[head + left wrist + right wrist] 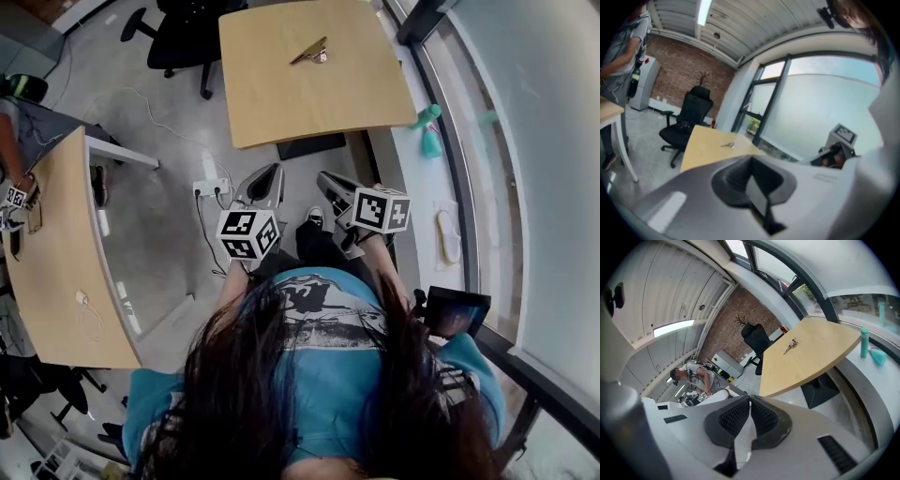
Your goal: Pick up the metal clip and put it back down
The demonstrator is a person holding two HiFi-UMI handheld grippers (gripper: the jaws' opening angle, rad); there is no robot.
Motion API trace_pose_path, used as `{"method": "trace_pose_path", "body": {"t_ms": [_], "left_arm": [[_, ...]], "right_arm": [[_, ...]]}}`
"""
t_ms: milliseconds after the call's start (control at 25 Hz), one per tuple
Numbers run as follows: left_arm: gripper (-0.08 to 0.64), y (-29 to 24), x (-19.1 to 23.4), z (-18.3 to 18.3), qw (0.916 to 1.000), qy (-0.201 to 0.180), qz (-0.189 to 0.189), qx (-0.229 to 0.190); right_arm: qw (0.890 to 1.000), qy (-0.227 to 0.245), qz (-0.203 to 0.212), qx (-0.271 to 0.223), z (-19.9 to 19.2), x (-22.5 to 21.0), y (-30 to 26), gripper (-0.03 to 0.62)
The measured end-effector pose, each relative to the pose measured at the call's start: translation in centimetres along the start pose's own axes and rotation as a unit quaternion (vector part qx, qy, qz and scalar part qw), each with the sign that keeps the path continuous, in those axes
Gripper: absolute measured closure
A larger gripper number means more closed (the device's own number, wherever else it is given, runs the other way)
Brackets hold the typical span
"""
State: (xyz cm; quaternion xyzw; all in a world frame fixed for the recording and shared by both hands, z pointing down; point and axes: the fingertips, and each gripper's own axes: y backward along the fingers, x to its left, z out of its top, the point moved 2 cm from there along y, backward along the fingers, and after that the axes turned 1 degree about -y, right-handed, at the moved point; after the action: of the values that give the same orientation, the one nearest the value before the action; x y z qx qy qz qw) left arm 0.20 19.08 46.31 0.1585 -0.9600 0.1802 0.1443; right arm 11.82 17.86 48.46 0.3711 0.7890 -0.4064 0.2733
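Two grippers, both w/ jaws closed and nothing sitting between the pads. Left gripper [271,172] and right gripper [325,178] are hanging side by side just ahead of the wearer's knees, over bare floor, both pointing twd the table [281,103] and well short of its near edge.

Metal clip [311,53] is lying flat on the tabletop, nr the far edge and approx. centred. It is well apart from both grippers, w/ nothing touching it.

Black office chair [183,37] is standing beyond the table's far-left corner. Teal bottle [429,131] is standing on the window ledge, right of the table. Second desk [56,253] is sitting far left. In the right gripper view, another person [693,376] is bending over it.
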Motion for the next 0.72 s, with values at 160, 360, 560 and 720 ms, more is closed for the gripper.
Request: {"method": "trace_pose_path", "body": {"t_ms": [160, 360, 560, 720], "left_arm": [[0.557, -3.9, -0.5, 1.5, 0.9999, -0.001, 0.012, -0.006], [0.557, -8.2, -0.5, 2.2, 0.9997, -0.002, 0.025, 0.002], [0.557, -11.3, 0.8, 2.9, 0.9993, 0.002, 0.033, 0.017], [0.557, -11.7, 1.1, 3.3, 0.9991, -0.003, 0.036, 0.02]], "right_arm": [[1.0, 0.004, 0.01, 0.011, 3.7, -2.3, -0.7, 0.569], [1.0, -0.002, 0.018, 0.017, 7.4, -5.2, -1.9, 0.569], [0.999, -0.017, 0.02, 0.034, 9.6, -7.4, -4.2, 0.569], [0.999, -0.025, 0.023, 0.033, 9.9, -7.7, -4.6, 0.569]]}}
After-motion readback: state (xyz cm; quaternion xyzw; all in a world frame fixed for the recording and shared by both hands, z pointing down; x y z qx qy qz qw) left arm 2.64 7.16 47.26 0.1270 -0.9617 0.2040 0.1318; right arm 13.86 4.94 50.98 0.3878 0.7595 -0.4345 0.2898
